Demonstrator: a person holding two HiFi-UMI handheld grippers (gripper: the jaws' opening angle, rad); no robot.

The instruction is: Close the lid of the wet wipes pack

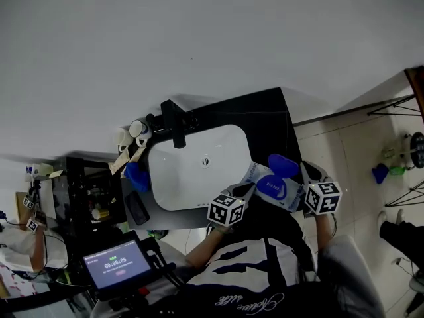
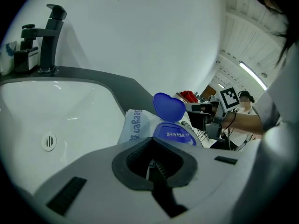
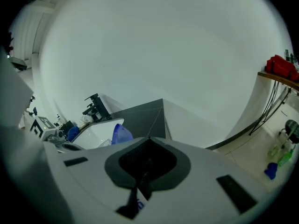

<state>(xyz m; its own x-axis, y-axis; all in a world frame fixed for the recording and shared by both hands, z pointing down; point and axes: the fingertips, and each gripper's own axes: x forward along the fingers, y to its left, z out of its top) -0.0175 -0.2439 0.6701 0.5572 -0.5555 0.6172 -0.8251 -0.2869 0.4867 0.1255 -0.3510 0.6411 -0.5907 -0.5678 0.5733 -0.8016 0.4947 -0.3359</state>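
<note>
Head view showed the wet wipes pack held up over the front right corner of the white sink, between the two tools. Its blue lid stood flipped open, tilted up from the blue rim on the pack's top face. Left gripper view looked along the pack from one end, with the heart-shaped lid standing upright behind the printed blue rim. The left tool had its jaws pressed together, and a thin white sliver, apparently the pack's edge, sat pinched in the notch between them. Right gripper view showed the right tool with its jaws likewise closed, and a bit of white film with blue print showed in the slit below the notch. The open lid rose just past this tool's left side. In the head view the marker cubes of both tools sat near the person's chest, one at each end of the pack. The sink was set into a dark desk against a pale wall, with a black faucet at its far edge and a round drain in the basin. A blue object lay on the desk just left of the sink. Further left and lower, a small screen glowed with digits
</note>
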